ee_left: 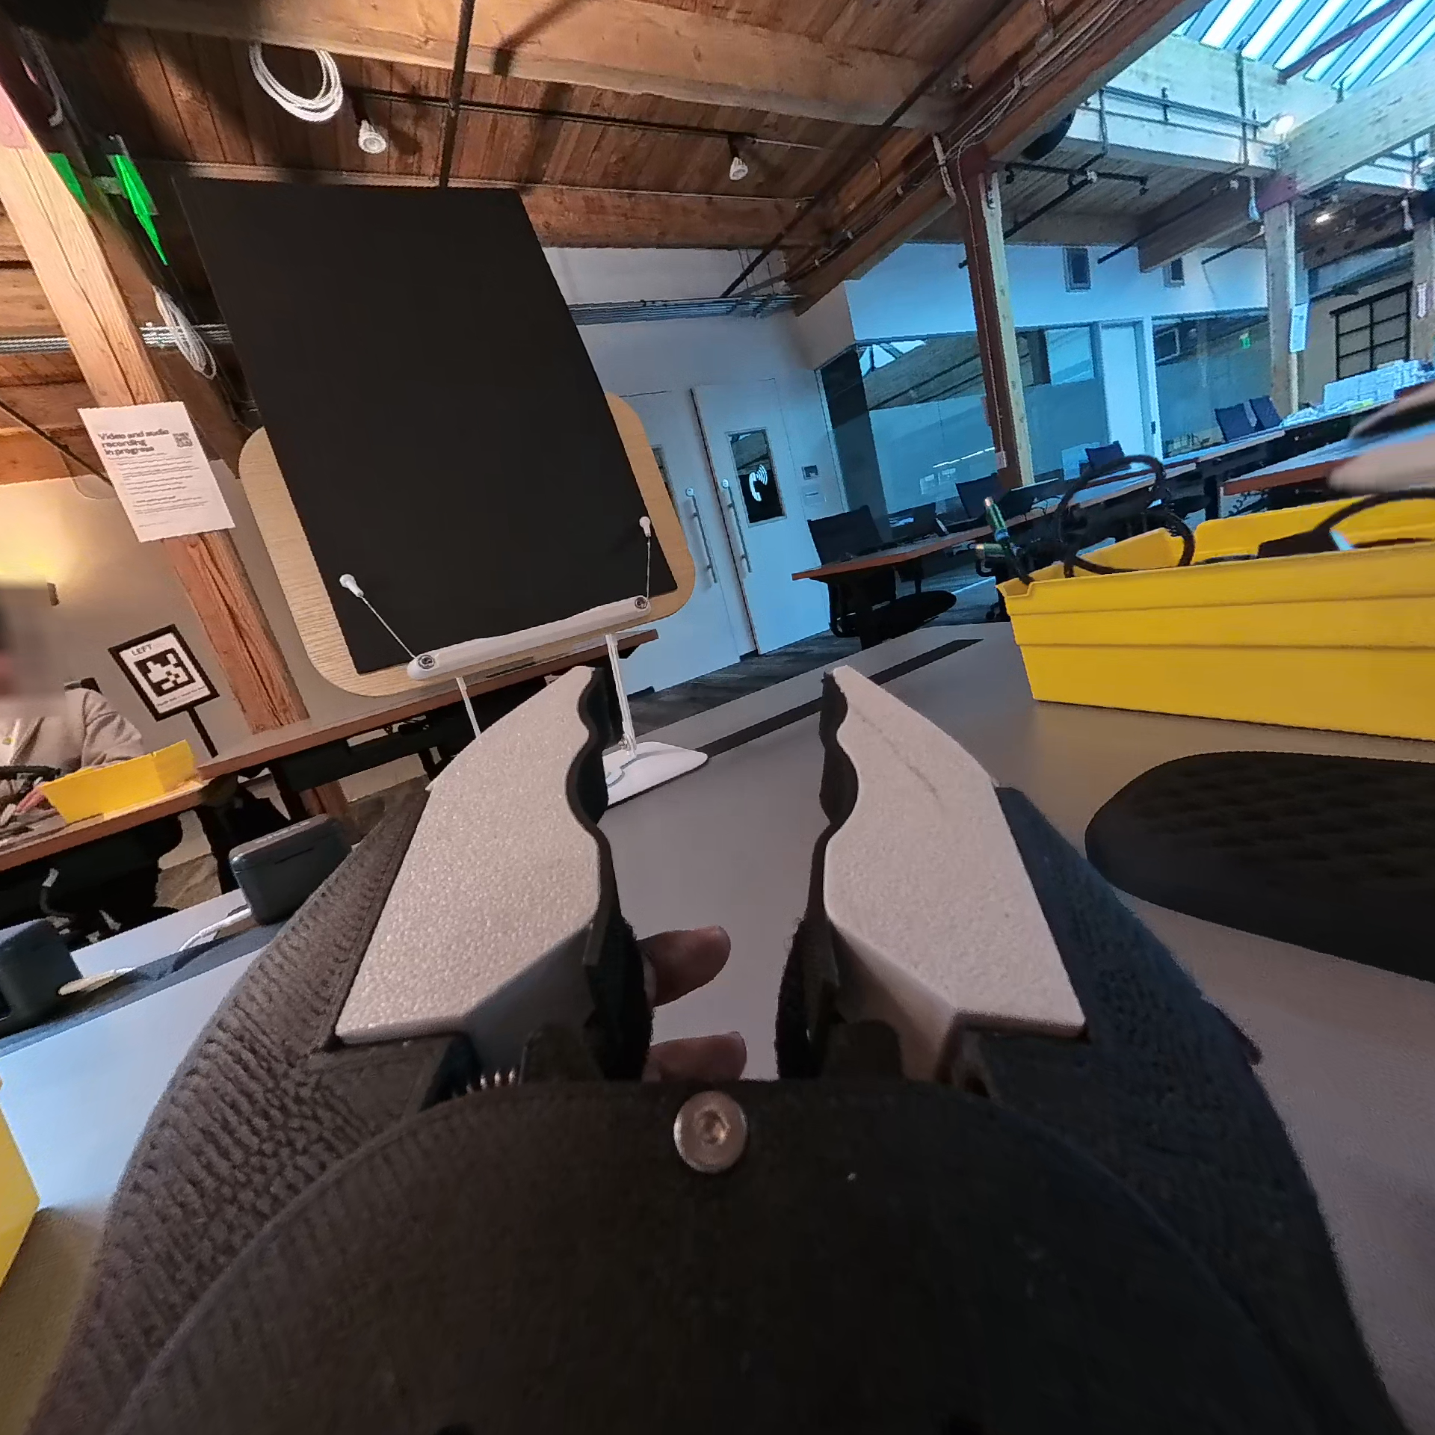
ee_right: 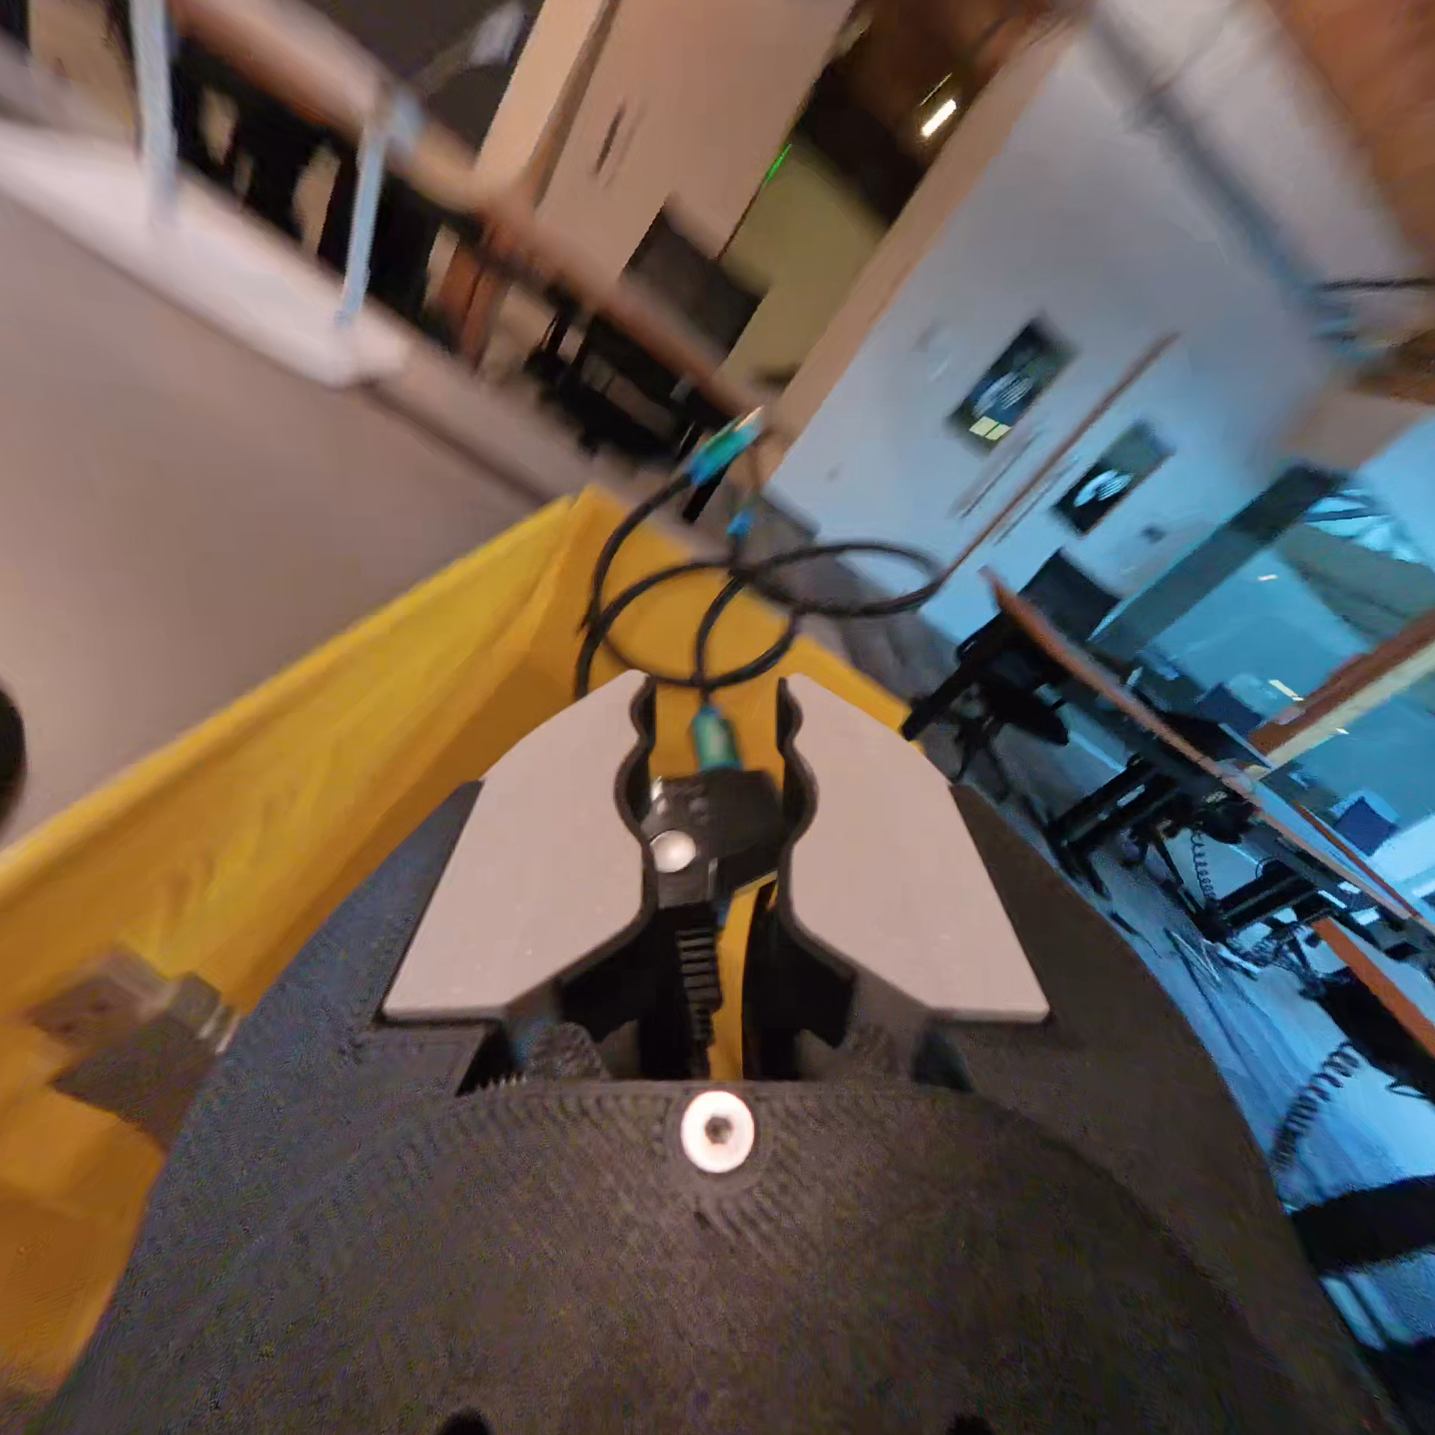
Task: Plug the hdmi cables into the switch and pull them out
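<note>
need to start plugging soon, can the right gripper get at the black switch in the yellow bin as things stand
Probably yes. The right gripper is open over the yellow bin, and the black switch sits between its fingers with nothing over it. The looped cables lie beyond. The view is blurred, so contact is unclear.

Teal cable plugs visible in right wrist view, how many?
3. One plug lies between the right tool fingertips, beside the black switch. Two more plugs stick up past the yellow bin. Blur and the tool may hide others.
</note>
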